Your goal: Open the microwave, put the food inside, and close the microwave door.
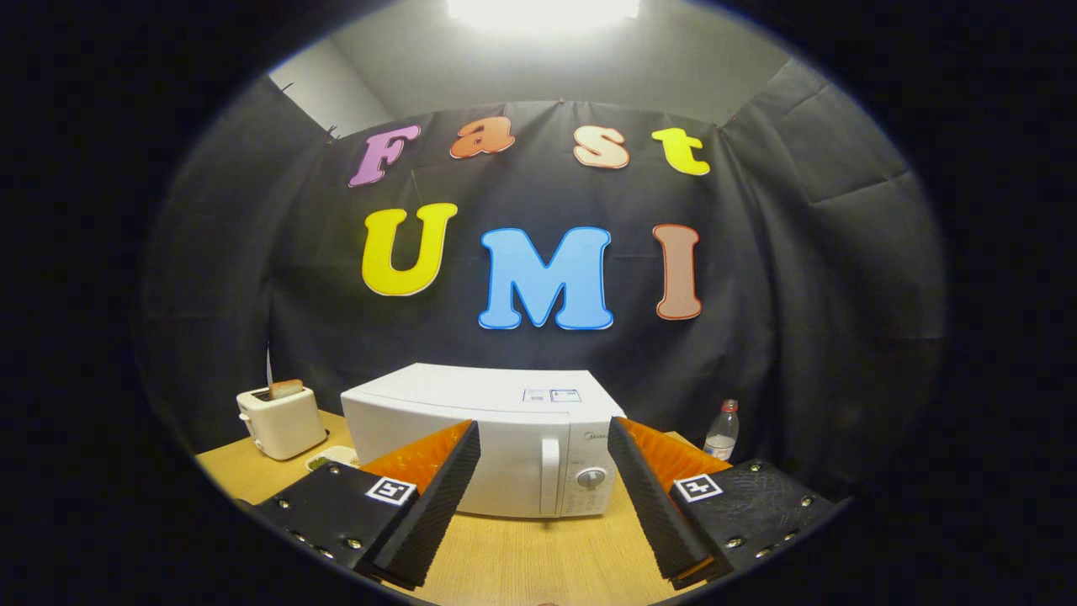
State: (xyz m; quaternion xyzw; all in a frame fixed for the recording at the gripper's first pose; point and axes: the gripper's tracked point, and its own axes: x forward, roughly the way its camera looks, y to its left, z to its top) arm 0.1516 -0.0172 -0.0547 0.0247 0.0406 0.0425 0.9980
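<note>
Black cloth forms the booth's wall behind a light wooden bench [522, 560], and a bright lamp shines from the ceiling above it. On the bench stands a white box-shaped microwave [484, 438] with its door closed. A vertical white handle [549, 475] sits at the right side of the door, and just right of it is a round white knob [591, 478] on the control panel. The hand-held gripper [544, 471] hovers above the bench, in front of the microwave, with its two fingers spread wide apart and nothing between them. The microwave's front shows in the gap between the fingers; they do not touch it.

Left of the microwave, near the bench's edge, stands a cream two-slot toaster [280, 421] with a slice of browned toast [285, 388] sticking up from one slot. Between the toaster and the microwave lies a small pale plate [332, 459], partly hidden. Right of the microwave, near the wall, stands a clear plastic bottle with a red cap [722, 431].
</note>
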